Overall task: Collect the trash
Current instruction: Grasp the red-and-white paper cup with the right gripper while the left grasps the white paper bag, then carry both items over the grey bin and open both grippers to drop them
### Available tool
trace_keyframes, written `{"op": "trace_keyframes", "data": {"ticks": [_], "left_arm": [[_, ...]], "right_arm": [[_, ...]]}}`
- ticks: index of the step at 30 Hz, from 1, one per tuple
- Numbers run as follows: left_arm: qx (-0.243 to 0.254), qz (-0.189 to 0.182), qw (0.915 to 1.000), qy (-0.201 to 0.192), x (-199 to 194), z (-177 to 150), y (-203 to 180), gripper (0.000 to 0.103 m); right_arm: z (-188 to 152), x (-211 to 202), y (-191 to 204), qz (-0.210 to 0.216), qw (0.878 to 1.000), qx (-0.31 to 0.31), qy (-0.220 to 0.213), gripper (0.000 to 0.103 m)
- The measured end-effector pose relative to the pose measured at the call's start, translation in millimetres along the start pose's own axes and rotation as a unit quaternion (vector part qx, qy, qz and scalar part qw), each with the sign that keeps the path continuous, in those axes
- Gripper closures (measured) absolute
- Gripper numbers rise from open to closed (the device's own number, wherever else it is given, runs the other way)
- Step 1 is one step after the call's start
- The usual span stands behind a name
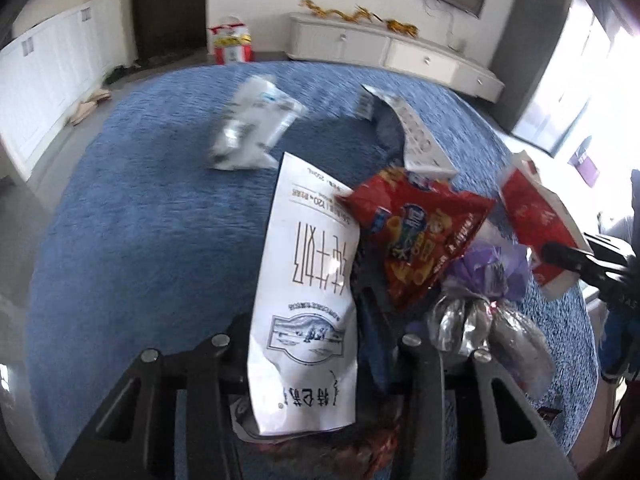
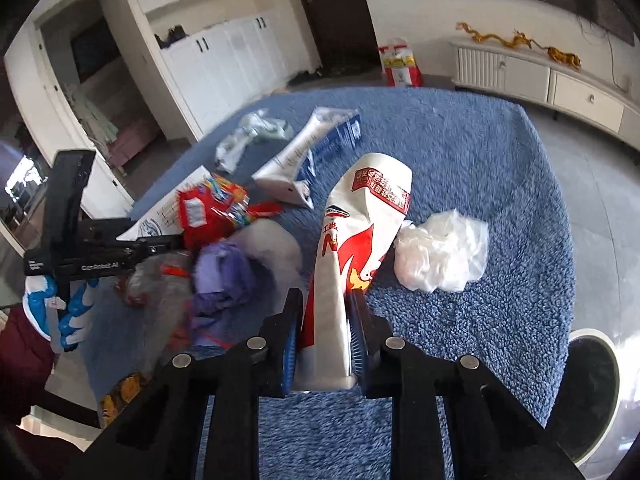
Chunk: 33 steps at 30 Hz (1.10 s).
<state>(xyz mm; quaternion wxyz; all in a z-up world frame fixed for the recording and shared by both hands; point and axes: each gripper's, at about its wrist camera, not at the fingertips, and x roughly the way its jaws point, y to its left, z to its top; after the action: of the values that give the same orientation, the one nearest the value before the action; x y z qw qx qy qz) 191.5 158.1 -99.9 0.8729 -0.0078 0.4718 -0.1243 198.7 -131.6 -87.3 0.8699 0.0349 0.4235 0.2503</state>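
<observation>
My left gripper is shut on a white paper bag with black print, held over a blue tablecloth. A red snack bag, a purple wrapper and silver foil lie just right of it. My right gripper is shut on a white and red wrapper, which also shows in the left wrist view. A crumpled white plastic bag lies right of it. The left gripper shows at the left of the right wrist view.
A clear plastic bag and a white and blue carton lie farther back on the cloth. A white bin stands below the table's right edge. A low white cabinet lines the far wall.
</observation>
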Motion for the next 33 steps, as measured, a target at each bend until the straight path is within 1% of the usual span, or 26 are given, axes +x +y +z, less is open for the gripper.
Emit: {"op": "trace_keyframes", "data": {"ticks": [4,7,9,11,13,14,17,19,20,21,22,24,27,29,30,31,32,33], "left_arm": [[-0.029,0.017,0.9991,-0.027,-28,2,10,0.063],[-0.019,0.019,0.9985,-0.048,-51,10,-2,0.063],[-0.003,0.005,0.9983,-0.057,-59,20,-21,0.063],[0.02,-0.01,0.9979,-0.061,-62,30,-46,0.063],[0.054,-0.042,0.9959,-0.06,-59,46,-90,0.063],[0.063,-0.055,0.9949,-0.057,-55,51,-105,0.063],[0.105,-0.107,0.9879,-0.04,-36,71,-175,0.063],[0.136,-0.137,0.9809,-0.024,-16,82,-229,0.063],[0.144,-0.144,0.9788,-0.018,-8,85,-245,0.063],[0.156,-0.157,0.9753,-0.007,6,90,-273,0.063],[0.161,-0.165,0.9731,0.003,16,92,-291,0.063],[0.166,-0.176,0.97,0.02,35,97,-322,0.062],[0.168,-0.186,0.9673,0.038,65,102,-363,0.062],[0.167,-0.193,0.9657,0.049,82,106,-379,0.06],[0.164,-0.202,0.964,0.056,92,109,-389,0.06],[0.161,-0.213,0.9615,0.064,97,109,-396,0.06],[0.158,-0.223,0.9595,0.07,100,107,-401,0.058],[0.15,-0.234,0.9576,0.076,105,109,-405,0.055]], "right_arm": [[4,-26,2,0.01,0.999,0.0,-0.042,0.08],[2,-51,-7,0.005,0.997,0.01,-0.076,0.08],[-4,-67,-22,-0.007,0.995,0.025,-0.091,0.08],[-15,-86,-47,-0.033,0.993,0.047,-0.104,0.08],[-30,-100,-73,-0.057,0.99,0.072,-0.108,0.08],[-38,-107,-87,-0.072,0.988,0.086,-0.108,0.08],[-65,-125,-137,-0.131,0.978,0.128,-0.096,0.08],[-83,-130,-164,-0.155,0.972,0.156,-0.086,0.08],[-92,-131,-181,-0.166,0.968,0.172,-0.077,0.08],[-99,-132,-196,-0.176,0.965,0.184,-0.072,0.08],[-104,-131,-207,-0.182,0.962,0.193,-0.067,0.08],[-114,-128,-230,-0.19,0.957,0.21,-0.06,0.079],[-116,-123,-254,-0.201,0.953,0.219,-0.052,0.078],[-114,-116,-261,-0.208,0.951,0.222,-0.045,0.077],[-116,-115,-269,-0.219,0.949,0.225,-0.042,0.077],[-118,-115,-273,-0.227,0.946,0.227,-0.04,0.074],[-119,-114,-278,-0.239,0.942,0.231,-0.036,0.069],[-125,-117,-281,-0.25,0.939,0.234,-0.036,0.056]]}}
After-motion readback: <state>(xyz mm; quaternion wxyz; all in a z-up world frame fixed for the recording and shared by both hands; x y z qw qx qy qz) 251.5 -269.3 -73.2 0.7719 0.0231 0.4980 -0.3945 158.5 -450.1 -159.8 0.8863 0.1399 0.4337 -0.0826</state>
